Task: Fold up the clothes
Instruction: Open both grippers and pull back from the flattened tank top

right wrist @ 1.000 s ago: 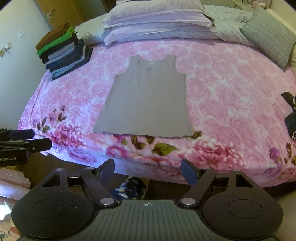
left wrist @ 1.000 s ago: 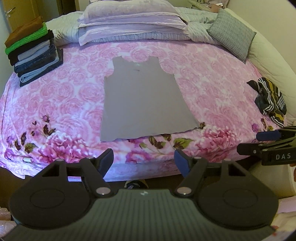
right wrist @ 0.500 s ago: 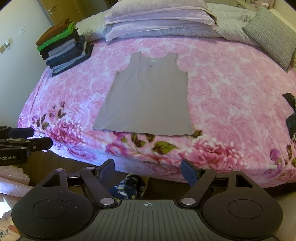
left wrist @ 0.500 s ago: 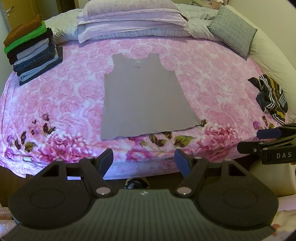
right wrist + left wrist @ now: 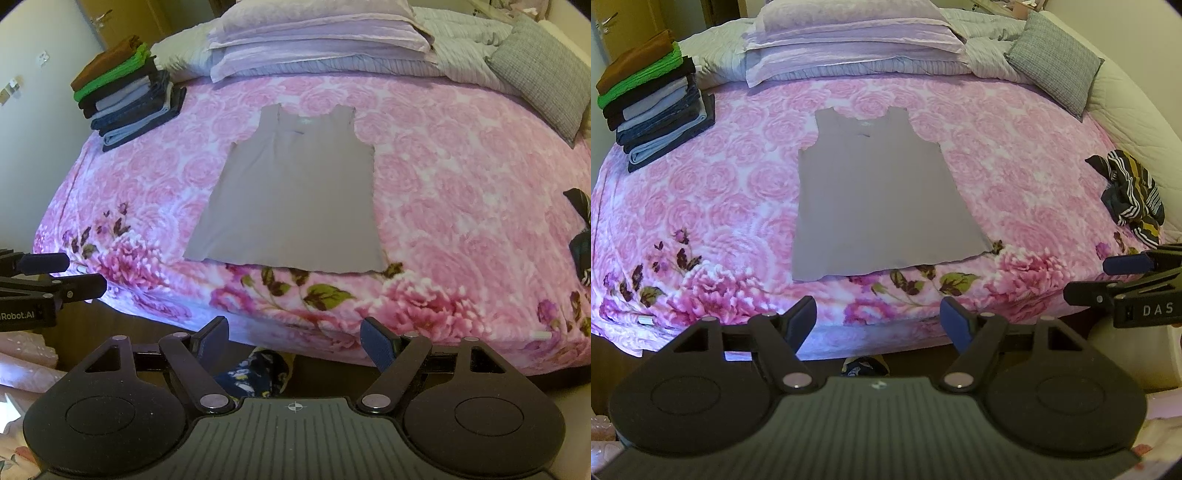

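A grey sleeveless top (image 5: 879,199) (image 5: 295,195) lies flat on the pink floral bedspread (image 5: 701,192) (image 5: 461,184), hem toward me, straps toward the pillows. My left gripper (image 5: 879,317) hovers open off the bed's near edge, below the hem, holding nothing. My right gripper (image 5: 295,336) is open too, off the near edge and empty. Each gripper shows at the side of the other's view: the right one (image 5: 1123,280), the left one (image 5: 55,273).
A stack of folded clothes (image 5: 653,110) (image 5: 129,92) sits at the bed's far left. A crumpled striped garment (image 5: 1130,192) (image 5: 581,232) lies at the right edge. Pillows (image 5: 849,40) and a grey cushion (image 5: 1052,62) line the headboard side. Dark patterned fabric (image 5: 255,373) lies on the floor below.
Both grippers have drifted slightly closer to the bed and the top fills a bit more of each view. Both stay open; the top has not moved.
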A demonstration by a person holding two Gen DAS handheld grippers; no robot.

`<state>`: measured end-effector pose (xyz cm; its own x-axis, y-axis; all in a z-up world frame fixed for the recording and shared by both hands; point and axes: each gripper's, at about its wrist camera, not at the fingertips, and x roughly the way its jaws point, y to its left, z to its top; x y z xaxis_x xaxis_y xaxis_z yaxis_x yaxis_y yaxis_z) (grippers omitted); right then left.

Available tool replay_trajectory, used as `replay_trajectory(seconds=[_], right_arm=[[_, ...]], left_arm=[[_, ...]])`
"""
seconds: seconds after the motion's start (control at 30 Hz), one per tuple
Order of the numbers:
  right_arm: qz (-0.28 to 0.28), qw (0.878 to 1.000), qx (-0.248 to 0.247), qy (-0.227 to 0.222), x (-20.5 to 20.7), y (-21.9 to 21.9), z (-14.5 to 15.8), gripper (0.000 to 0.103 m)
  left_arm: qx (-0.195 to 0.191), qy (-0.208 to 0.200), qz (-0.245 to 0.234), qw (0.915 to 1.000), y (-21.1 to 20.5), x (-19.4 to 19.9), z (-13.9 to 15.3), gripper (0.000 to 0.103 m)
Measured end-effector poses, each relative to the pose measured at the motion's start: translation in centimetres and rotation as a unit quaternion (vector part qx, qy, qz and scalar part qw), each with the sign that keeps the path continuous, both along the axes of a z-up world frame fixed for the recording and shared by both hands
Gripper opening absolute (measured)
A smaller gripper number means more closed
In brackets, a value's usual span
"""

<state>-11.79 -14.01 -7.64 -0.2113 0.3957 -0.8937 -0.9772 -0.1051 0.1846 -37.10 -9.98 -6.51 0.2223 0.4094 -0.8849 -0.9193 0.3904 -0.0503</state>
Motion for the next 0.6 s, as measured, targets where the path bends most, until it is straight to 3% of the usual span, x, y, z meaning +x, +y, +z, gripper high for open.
replay_trajectory(seconds=[0.33,0.6], right_arm=[[0.003,1.0,0.007,-0.008,-1.2,1.9,0.7,0.075],[-0.011,1.0,0.006,-0.008,-1.3,5.5,0.6,0.075]], left_arm=[[-0.002,-0.013,-0.002,0.9999,3.0,-1.1,-0.1,0.071],[-0.013,-0.021,-0.002,0.9997,8.1,-1.3,-0.7,0.071]])
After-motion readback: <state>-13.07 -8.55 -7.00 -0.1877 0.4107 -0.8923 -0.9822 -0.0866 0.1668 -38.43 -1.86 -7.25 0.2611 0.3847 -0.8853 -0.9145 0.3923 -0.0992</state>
